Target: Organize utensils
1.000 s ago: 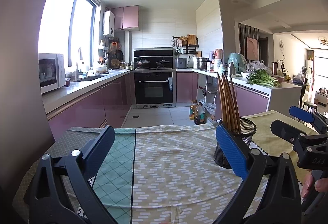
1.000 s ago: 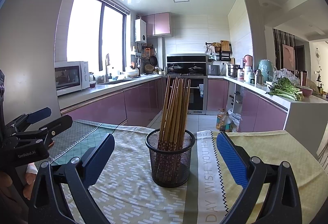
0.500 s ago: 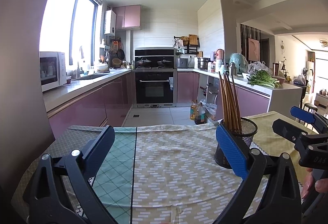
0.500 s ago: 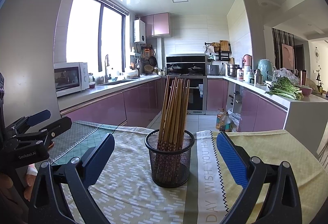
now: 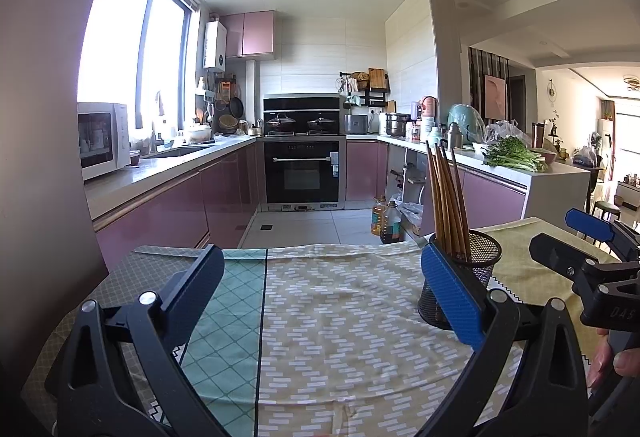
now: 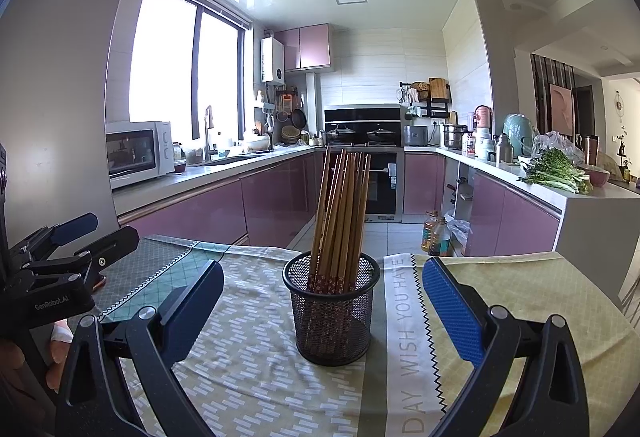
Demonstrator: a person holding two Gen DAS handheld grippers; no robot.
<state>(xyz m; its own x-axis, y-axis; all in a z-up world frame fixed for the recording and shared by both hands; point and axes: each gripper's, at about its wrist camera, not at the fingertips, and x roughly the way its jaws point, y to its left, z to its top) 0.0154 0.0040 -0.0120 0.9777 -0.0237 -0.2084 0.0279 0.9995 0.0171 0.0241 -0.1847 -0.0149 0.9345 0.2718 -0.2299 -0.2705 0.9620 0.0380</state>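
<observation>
Both of our tools are empty at this moment. Our right hand-held gripper has its two blue pads wide apart, and the black mesh holder stands just ahead of them, in the middle of the gap but not touched. Inside the holder a bundle of wooden chopsticks stands nearly upright, with the tops leaning a little against each other. The holder rests on the worktop, which is covered with a patterned cloth.

Our left hand-held gripper is also spread apart and holds nothing. It is aimed at the bare cloth, and the holder is at its right side, partly behind the right pad.

We judge that the task is at its beginning or at its end; from these views we cannot tell which. No loose utensils are visible on the cloth. If more sorting is needed, the next move asks us to bring the right tool higher, to the level of the sticks, and close on them gently, because the light holder could tip.

We hold both tools low and about level, side by side and pointing toward the kitchen.
</observation>
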